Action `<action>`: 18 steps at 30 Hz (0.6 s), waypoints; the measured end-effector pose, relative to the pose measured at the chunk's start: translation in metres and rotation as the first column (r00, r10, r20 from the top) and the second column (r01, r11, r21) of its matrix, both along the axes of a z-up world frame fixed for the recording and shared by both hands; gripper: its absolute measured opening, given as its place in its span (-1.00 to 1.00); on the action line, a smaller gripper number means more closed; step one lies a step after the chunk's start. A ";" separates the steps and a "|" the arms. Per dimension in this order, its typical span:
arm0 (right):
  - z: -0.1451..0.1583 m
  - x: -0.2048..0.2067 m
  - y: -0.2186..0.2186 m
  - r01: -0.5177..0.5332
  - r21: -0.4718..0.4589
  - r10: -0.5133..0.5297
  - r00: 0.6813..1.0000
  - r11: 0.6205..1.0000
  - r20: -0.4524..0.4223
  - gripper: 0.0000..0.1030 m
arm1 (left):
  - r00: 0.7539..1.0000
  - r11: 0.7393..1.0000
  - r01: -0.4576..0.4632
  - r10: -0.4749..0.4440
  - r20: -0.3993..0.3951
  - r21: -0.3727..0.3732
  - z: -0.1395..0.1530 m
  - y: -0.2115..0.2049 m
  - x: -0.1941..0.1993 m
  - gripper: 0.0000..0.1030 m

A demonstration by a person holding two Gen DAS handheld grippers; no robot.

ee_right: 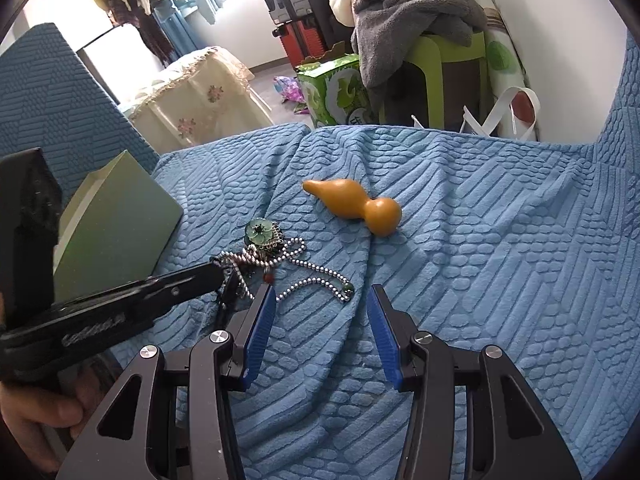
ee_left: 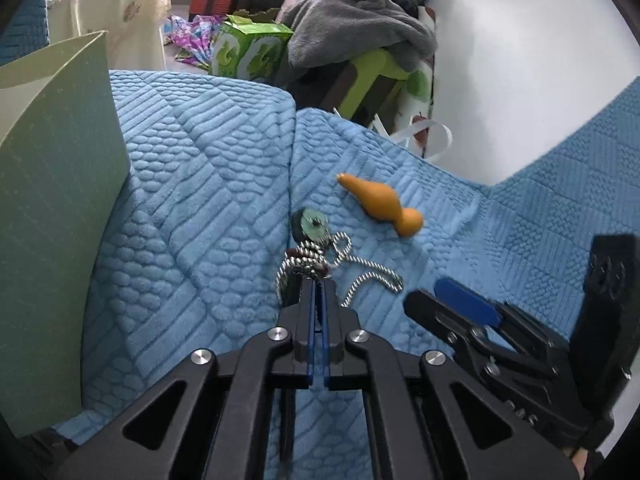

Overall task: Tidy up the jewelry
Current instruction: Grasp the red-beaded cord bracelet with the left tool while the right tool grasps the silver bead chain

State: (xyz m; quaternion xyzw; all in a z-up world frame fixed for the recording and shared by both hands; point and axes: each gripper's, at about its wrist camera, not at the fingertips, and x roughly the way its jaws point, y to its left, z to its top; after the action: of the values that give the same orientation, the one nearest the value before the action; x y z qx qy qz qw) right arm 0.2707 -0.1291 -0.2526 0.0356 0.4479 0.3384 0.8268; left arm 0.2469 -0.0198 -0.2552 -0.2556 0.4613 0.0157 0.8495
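Note:
A silver chain necklace (ee_left: 362, 270) with a green flower pendant (ee_left: 314, 224) lies bunched on the blue quilted cover (ee_left: 200, 200). My left gripper (ee_left: 319, 280) is shut on the bunched chain near the pendant; it also shows in the right wrist view (ee_right: 220, 276). The chain (ee_right: 316, 276) and pendant (ee_right: 261, 233) show there too. My right gripper (ee_right: 322, 300) is open and empty, just short of the chain's loose end; it shows in the left wrist view (ee_left: 432, 294). An orange gourd ornament (ee_left: 382, 204) (ee_right: 354, 206) lies beyond the necklace.
An open green box (ee_left: 52, 200) (ee_right: 116, 228) stands at the left on the cover. Beyond the cover's far edge are a green carton (ee_left: 250, 50), a green stool with grey clothes (ee_left: 360, 28) and a white wall (ee_left: 520, 60).

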 end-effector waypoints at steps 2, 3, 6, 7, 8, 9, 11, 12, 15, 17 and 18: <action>0.000 0.000 0.003 -0.014 -0.001 0.014 1.000 1.000 0.003 -0.11 | 1.000 1.000 0.005 -0.005 0.002 0.007 0.003 0.000 -0.004 -0.97; 0.000 0.000 0.005 -0.021 -0.002 0.021 1.000 1.000 0.004 -0.09 | 1.000 1.000 0.010 -0.010 0.003 0.014 0.004 0.000 -0.006 -0.97; -0.003 0.000 0.016 -0.053 -0.020 0.053 0.999 0.998 0.007 -0.04 | 1.000 0.999 0.025 -0.025 0.001 0.029 0.009 0.001 -0.013 -0.97; -0.004 0.000 0.019 -0.061 -0.030 0.061 0.998 0.998 0.009 -0.02 | 1.000 0.999 0.027 -0.027 -0.001 0.035 0.011 0.002 -0.017 -0.97; -0.005 0.000 0.022 -0.068 -0.040 0.069 0.998 0.997 0.013 0.03 | 1.000 0.999 0.028 -0.028 -0.003 0.036 0.011 0.003 -0.019 -0.97; -0.006 0.001 0.025 -0.075 -0.053 0.076 0.997 0.996 0.017 0.07 | 1.000 0.999 0.028 -0.028 -0.006 0.038 0.012 0.004 -0.022 -0.97; -0.009 0.003 0.032 -0.087 -0.083 0.090 0.996 0.993 0.027 0.07 | 1.000 0.999 0.028 -0.027 -0.013 0.041 0.013 0.008 -0.029 -0.97; -0.011 0.003 0.035 -0.090 -0.095 0.093 0.995 0.991 0.029 0.08 | 1.000 0.999 0.026 -0.026 -0.015 0.042 0.014 0.010 -0.033 -0.97; -0.015 0.006 0.044 -0.105 -0.110 0.110 0.993 0.988 0.042 0.12 | 1.000 0.999 0.020 -0.019 -0.019 0.043 0.017 0.014 -0.042 -0.97; -0.014 0.004 0.052 -0.118 -0.125 0.128 0.989 0.985 0.076 0.25 | 1.000 0.999 0.019 -0.018 -0.016 0.047 0.020 0.015 -0.046 -0.97; -0.013 0.003 0.054 -0.123 -0.128 0.135 0.987 0.984 0.085 0.27 | 1.000 0.999 0.018 -0.018 -0.014 0.050 0.021 0.016 -0.048 -0.97</action>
State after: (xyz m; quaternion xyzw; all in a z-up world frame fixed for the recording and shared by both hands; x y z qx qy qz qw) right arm 0.2739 -0.0747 -0.2660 -0.0603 0.4299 0.3645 0.8238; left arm 0.1989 -0.0035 -0.2337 -0.2298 0.4688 0.0215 0.8526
